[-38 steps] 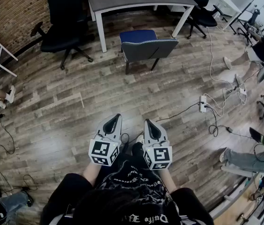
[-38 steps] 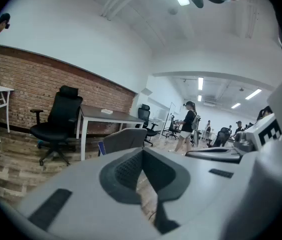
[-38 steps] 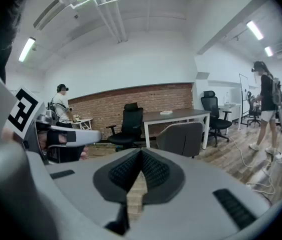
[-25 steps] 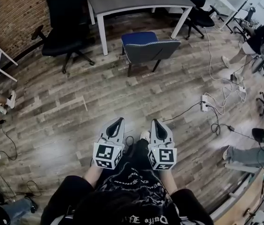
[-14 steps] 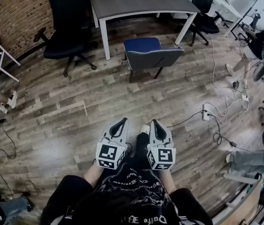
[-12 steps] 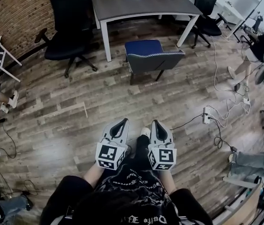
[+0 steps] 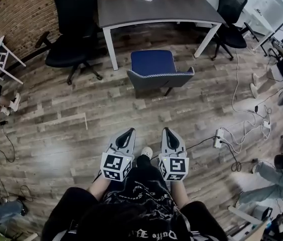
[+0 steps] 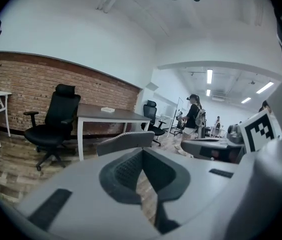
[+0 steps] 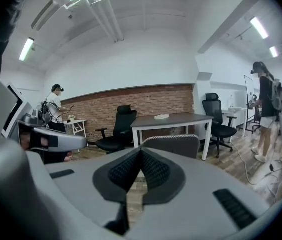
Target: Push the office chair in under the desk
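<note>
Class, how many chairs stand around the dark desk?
3: black office chair left of the desk, blue chair in front, black chair right. Others may be hidden.

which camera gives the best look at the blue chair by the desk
The head view: it shows the whole blue chair from above, seat and back, standing in front of the desk. The left gripper view and the right gripper view each show only its grey backrest; the seat and legs are hidden.
</note>
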Demonstrator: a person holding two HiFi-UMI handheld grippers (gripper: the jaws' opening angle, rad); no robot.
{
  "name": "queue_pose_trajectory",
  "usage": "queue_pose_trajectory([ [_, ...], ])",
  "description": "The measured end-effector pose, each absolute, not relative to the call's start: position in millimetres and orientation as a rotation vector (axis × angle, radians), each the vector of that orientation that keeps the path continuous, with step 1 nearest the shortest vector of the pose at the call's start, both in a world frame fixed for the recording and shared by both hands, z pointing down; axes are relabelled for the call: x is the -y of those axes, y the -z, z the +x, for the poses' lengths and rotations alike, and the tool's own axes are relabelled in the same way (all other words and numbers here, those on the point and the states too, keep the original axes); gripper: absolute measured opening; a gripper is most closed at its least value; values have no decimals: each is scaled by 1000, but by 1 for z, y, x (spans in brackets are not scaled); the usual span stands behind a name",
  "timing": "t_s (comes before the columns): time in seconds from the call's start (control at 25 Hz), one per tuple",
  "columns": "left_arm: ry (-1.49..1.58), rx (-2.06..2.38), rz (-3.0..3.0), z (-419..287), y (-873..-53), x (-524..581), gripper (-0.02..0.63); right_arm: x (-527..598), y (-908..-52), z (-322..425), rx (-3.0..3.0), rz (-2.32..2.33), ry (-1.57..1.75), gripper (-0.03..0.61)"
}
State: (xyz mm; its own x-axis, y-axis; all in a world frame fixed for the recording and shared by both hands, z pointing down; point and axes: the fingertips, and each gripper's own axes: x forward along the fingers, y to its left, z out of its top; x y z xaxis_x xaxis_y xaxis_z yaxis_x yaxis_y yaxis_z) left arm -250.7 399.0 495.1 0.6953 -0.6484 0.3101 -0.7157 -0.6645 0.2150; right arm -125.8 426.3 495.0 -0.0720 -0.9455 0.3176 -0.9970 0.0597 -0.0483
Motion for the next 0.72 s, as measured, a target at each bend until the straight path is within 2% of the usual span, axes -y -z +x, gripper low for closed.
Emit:
queue_pose_trajectory([
  [0.36,-294,1140,2524,-184,-501,-369,6,-387,-499,-73,2218,1851,-364,3],
  [0.72,-311,1170,2505,-166,-510,-355,6,-385,-509,-62,2244,1795,-412,3],
])
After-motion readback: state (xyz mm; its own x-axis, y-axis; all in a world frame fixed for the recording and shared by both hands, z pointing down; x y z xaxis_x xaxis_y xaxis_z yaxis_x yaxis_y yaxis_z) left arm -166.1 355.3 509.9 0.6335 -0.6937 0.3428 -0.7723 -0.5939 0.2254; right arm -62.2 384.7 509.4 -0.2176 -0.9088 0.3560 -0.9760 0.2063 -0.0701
